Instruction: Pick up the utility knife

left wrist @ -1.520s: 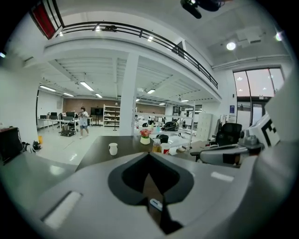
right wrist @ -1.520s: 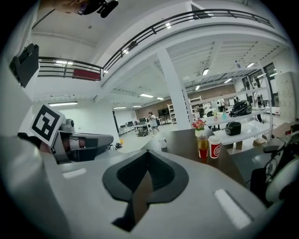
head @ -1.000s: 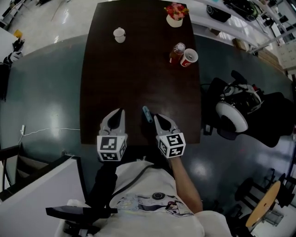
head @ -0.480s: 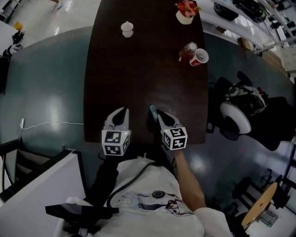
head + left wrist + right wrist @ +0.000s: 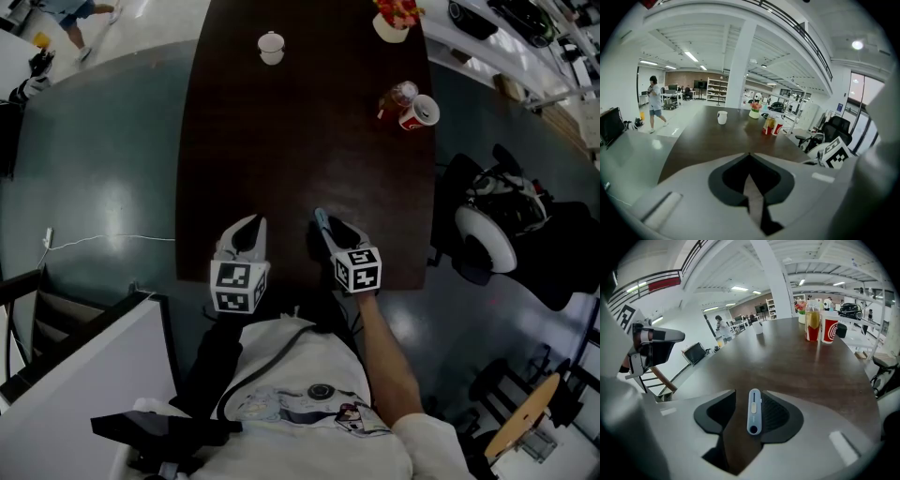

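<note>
The light blue utility knife (image 5: pixel 754 411) lies lengthwise between my right gripper's (image 5: pixel 749 394) jaws, close against the right pad, with a clear gap to the left pad. Those jaws have just been opening and no pad presses on the knife. In the head view the knife (image 5: pixel 322 223) pokes out ahead of the right gripper (image 5: pixel 332 232), low over the dark table (image 5: pixel 300 131) near its front edge. My left gripper (image 5: pixel 246 234) hovers beside it to the left, its tips (image 5: pixel 750 157) meeting with nothing between them.
At the table's far end stand a white cup (image 5: pixel 271 46), a flower pot (image 5: pixel 396 19), a bottle (image 5: pixel 397 97) and a red cup (image 5: pixel 419 112). An office chair (image 5: pixel 492 225) stands right of the table. A person (image 5: pixel 655 103) walks in the far background.
Both grippers have sunk toward the table's front edge. The right jaws, earlier shut on the knife, have spread apart around it.
</note>
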